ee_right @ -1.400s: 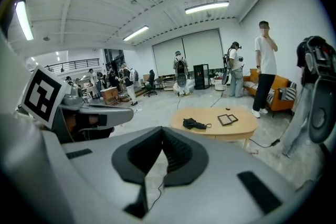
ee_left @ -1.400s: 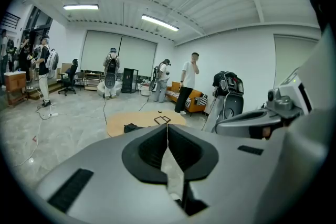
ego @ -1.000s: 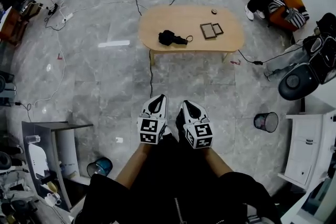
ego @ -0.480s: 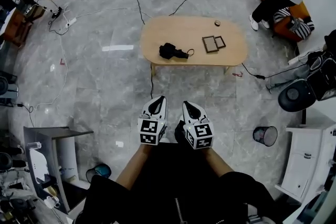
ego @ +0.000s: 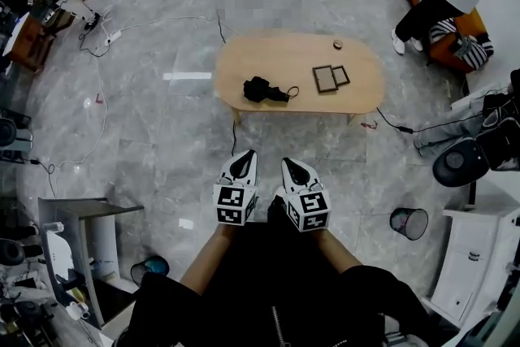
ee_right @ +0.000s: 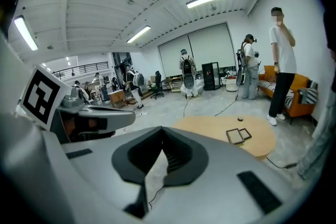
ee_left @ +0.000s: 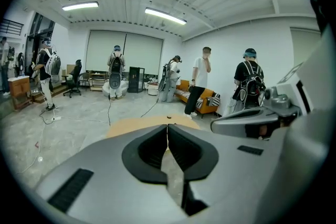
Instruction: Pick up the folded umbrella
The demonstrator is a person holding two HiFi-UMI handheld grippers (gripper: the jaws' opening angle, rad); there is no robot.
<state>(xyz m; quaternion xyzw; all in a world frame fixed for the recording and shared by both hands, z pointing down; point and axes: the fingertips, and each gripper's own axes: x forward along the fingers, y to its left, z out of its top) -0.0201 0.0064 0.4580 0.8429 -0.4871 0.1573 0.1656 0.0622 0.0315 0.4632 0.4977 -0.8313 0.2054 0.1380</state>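
Note:
The folded black umbrella (ego: pixel 262 89) lies on the left half of an oval wooden table (ego: pixel 357 97), its wrist strap trailing right. My left gripper (ego: pixel 244 156) and right gripper (ego: pixel 289 164) are held side by side over the floor, well short of the table. Both point toward the table and both are shut with nothing between the jaws. In the left gripper view the left gripper (ee_left: pixel 167 127) shows its tips meeting in front of the table (ee_left: pixel 131 125). In the right gripper view the right gripper (ee_right: pixel 161 130) is shut too, and the table (ee_right: pixel 262 139) lies ahead to its right.
Two dark picture frames (ego: pixel 330 77) and a small round object (ego: pixel 338 45) sit on the table's right half. Cables (ego: pixel 233 138) run across the floor. A waste bin (ego: pixel 408 223) stands at right, a grey shelf unit (ego: pixel 85 240) at left, people (ego: pixel 443 0) by an orange sofa at back right.
The table and umbrella have shifted lower in the head view. Both grippers keep their place in the picture, side by side and shut.

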